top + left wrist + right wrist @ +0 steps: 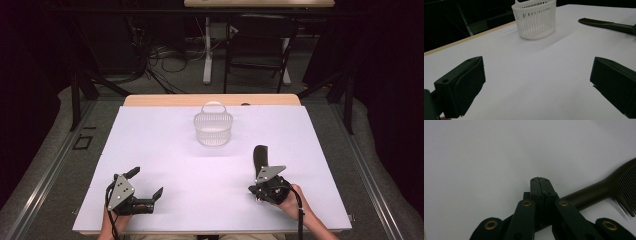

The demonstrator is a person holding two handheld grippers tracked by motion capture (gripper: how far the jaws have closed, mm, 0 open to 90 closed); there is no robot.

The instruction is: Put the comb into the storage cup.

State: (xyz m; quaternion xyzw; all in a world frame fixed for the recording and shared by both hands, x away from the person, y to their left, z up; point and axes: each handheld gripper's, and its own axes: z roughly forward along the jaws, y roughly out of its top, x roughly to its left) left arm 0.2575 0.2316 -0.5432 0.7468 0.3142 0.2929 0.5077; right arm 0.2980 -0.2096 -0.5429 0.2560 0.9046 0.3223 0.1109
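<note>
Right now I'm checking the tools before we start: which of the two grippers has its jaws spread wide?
The left gripper: its jaws stand wide apart over the bare white table. The right gripper, beside the black comb, has its jaws pressed together.

In the right gripper view the comb (599, 190) is cut off by the right edge, and the near end of its handle is hidden under the closed right gripper (540, 180). In the left gripper view the top edge crops the handle of the white basket (535, 21). What the basket holds cannot be told.
</note>
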